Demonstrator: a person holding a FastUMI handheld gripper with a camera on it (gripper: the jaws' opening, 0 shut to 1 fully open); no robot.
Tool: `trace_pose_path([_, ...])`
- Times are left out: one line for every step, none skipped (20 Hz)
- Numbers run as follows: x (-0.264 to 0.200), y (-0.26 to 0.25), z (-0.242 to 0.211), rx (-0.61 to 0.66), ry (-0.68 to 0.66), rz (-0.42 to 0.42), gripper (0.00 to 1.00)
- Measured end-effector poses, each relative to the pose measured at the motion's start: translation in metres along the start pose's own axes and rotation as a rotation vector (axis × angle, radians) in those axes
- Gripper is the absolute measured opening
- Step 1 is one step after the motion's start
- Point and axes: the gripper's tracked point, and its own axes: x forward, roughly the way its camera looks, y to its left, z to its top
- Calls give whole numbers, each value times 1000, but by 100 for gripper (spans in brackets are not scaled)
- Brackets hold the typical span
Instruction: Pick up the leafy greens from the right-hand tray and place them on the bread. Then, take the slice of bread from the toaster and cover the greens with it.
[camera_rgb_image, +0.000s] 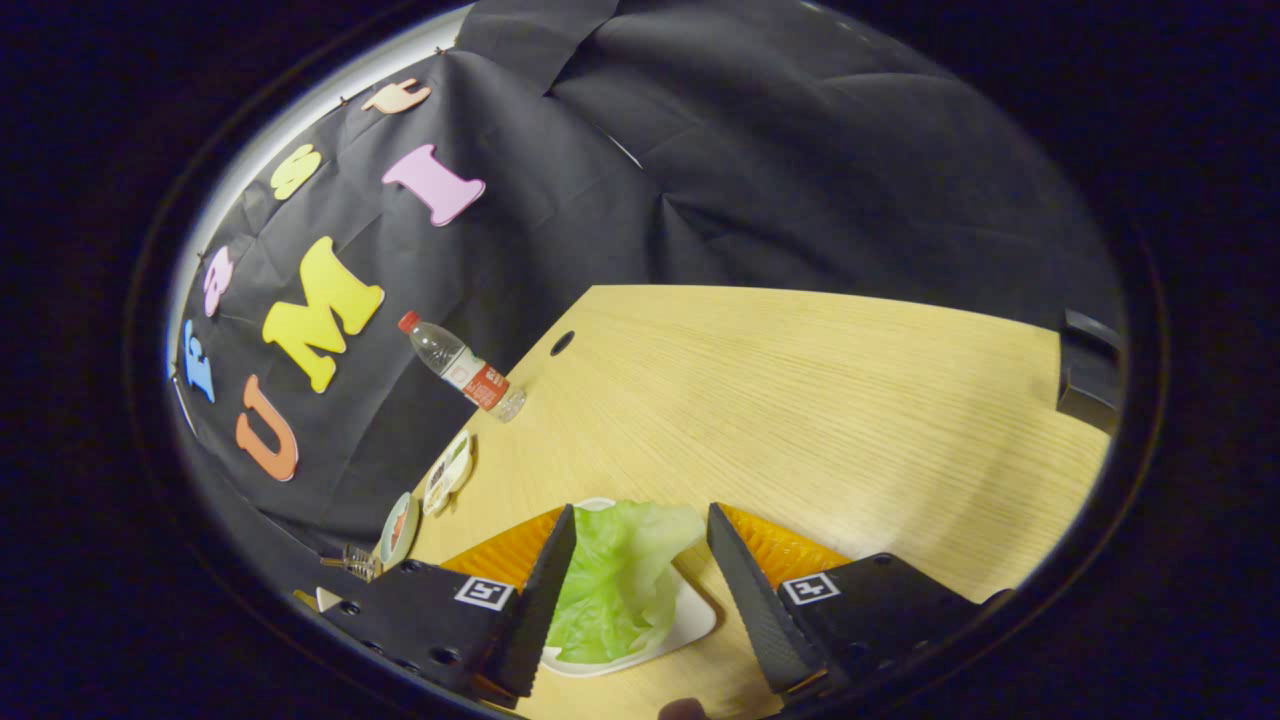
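**Okay, first step: going in for the lettuce**

So this looks like the very start of the job, the grab on the greens. The gripper (640, 590) hangs right over the lettuce leaf (620, 580), fingers spread wide with the leaf sitting in the gap between them. The left finger is at or over the leaf's edge, while there's clear space on the right. Nothing is held yet as far as I can tell.

The leaf lies on a small white tray (690, 625), which sits on an orange ribbed mat (790, 550) on the light wooden table (850, 400). Further off, a water bottle (462, 365) stands near the table's far edge, with a couple of little dishes (447, 472) beside it.

The lettuce itself is pale green, crinkly and folded up on itself, thin and floppy looking. My guess for the next move: drop a bit lower, then close gently on the thick bunched part so it doesn't tear or slide out.
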Motion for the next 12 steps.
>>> trace_pose_path([4,-3,-1,11,3,-6,71])
trace_pose_path([6,-3,0,15,5,-9,59])
trace_pose_path([7,-6,0,7,8,-18,48])
trace_pose_path([8,-11,2,10,7,-26,37])
trace_pose_path([8,-14,3,17,5,-28,25])
trace_pose_path([9,-12,6,20,3,-21,17])
trace_pose_path([4,-11,6,10,5,-10,9])
trace_pose_path([4,-10,7,-11,3,-4,0])
trace_pose_path([2,-8,10,-17,-9,11,0])
trace_pose_path([-2,-2,14,-19,-12,28,0])
trace_pose_path([-8,3,14,-21,-19,44,0])
trace_pose_path([-14,11,17,-21,-30,63,0])
